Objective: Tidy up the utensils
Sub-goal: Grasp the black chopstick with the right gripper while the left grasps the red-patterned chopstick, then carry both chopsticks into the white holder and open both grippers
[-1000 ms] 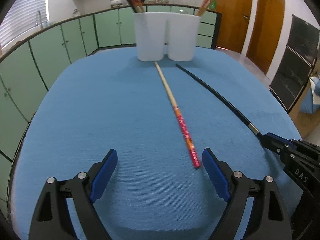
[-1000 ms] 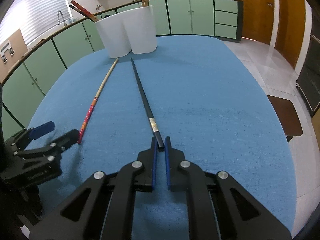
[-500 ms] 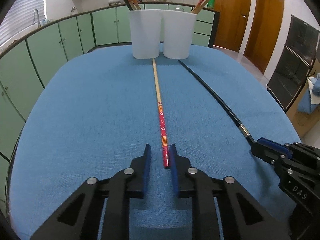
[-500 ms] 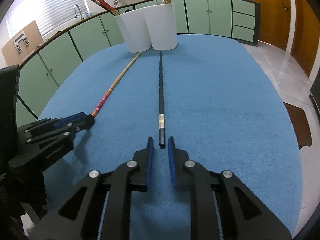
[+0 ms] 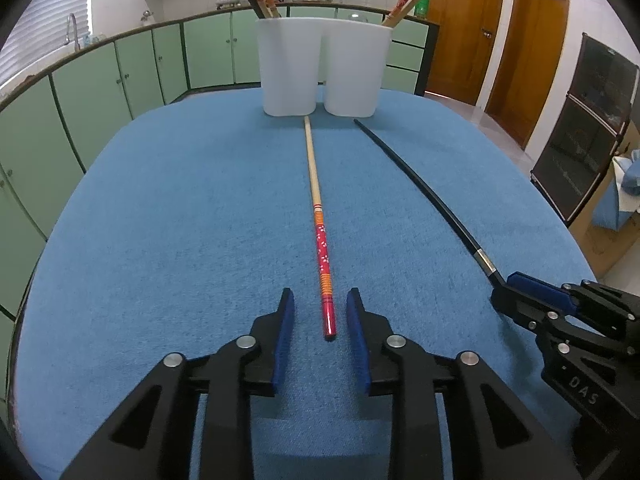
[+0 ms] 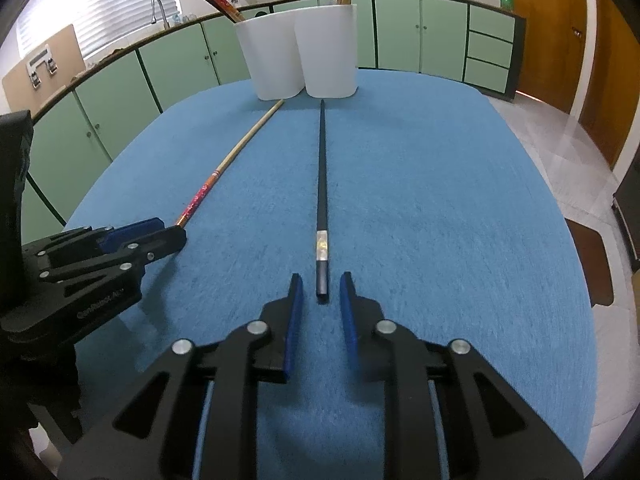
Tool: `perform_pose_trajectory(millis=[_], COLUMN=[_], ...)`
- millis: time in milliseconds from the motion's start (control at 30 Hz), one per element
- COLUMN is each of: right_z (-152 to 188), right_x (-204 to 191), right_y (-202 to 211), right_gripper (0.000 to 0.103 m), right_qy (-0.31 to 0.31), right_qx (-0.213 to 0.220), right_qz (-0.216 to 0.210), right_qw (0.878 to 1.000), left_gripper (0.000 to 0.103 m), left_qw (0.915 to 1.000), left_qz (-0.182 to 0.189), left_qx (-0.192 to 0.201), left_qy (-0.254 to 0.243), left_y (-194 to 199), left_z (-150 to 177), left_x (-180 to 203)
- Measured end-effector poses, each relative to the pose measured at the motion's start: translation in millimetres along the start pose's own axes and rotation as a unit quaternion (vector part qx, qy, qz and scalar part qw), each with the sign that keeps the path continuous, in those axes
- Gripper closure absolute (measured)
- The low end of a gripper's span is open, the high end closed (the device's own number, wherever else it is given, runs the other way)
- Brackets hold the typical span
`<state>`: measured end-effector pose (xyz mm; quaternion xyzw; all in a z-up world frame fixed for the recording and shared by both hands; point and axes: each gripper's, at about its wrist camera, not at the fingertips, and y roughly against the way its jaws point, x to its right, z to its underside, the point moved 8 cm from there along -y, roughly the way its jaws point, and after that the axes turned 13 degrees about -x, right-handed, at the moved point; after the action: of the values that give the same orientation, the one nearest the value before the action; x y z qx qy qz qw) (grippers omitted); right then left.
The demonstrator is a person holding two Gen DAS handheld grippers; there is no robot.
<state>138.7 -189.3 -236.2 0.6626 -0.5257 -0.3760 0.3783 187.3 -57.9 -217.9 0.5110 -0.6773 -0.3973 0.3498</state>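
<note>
A wooden chopstick with a red patterned end [image 5: 318, 216] lies on the blue table, pointing at a white two-part holder [image 5: 322, 66] at the far edge. My left gripper [image 5: 320, 304] is open, its jaws either side of the red end without touching it. A black chopstick with a silver band [image 6: 321, 200] lies parallel to the right. My right gripper [image 6: 320, 288] is open, its jaws either side of the black chopstick's near end. The holder [image 6: 298, 54] has several chopsticks standing in both parts. The wooden chopstick [image 6: 230, 160] also shows in the right wrist view.
The table has a blue cloth [image 5: 160, 220] and rounded edges. Green kitchen cabinets [image 5: 120, 72] run behind it, wooden doors [image 5: 516, 40] at the right. The left gripper [image 6: 104, 252] shows in the right wrist view, the right gripper [image 5: 560, 320] in the left wrist view.
Both grippers' jaws have opened apart since half a second ago, when they were nearly closed around the chopstick ends. Both chopsticks lie on the cloth as before.
</note>
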Motion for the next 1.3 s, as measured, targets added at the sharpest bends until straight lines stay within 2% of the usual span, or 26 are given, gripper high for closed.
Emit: perform_pose_trajectory(millis=[67, 167, 400, 667, 1067, 1300], right_z=[-1, -2, -2, -21, -81, -136], right_x=[-1, 0, 0, 5, 10, 4], right_y=[-1, -1, 14, 60, 150, 188], right_gripper=[0.097, 0.097, 0.097, 0.097, 0.097, 0.097], right_qy=[-0.001, -0.004, -0.004, 0.003, 0.026, 0.052], right_qx=[-0.001, 0.0, 0.021, 0.069, 0.159, 0.187], right_qz=[-0.001, -0.006, -0.013, -0.011, -0.02, -0.023], right_qw=[1.0, 1.0, 1.0, 0.998, 0.987, 0.981], left_gripper=[0.085, 0.097, 0.098, 0.098, 0.098, 0.098], left_qw=[1.0, 0.9998, 0.9998, 0.998, 0.9832, 0.9749], left_qz=[0.002, 0.011, 0.011, 0.003, 0.013, 0.028], left_qx=[0.0, 0.001, 0.012, 0.063, 0.181, 0.217], left_qy=[0.006, 0.016, 0.013, -0.008, -0.024, -0.042], left_y=[0, 0, 12, 66, 161, 192], left_z=[0, 0, 2, -12, -78, -125], left_x=[-2, -6, -5, -3, -4, 1])
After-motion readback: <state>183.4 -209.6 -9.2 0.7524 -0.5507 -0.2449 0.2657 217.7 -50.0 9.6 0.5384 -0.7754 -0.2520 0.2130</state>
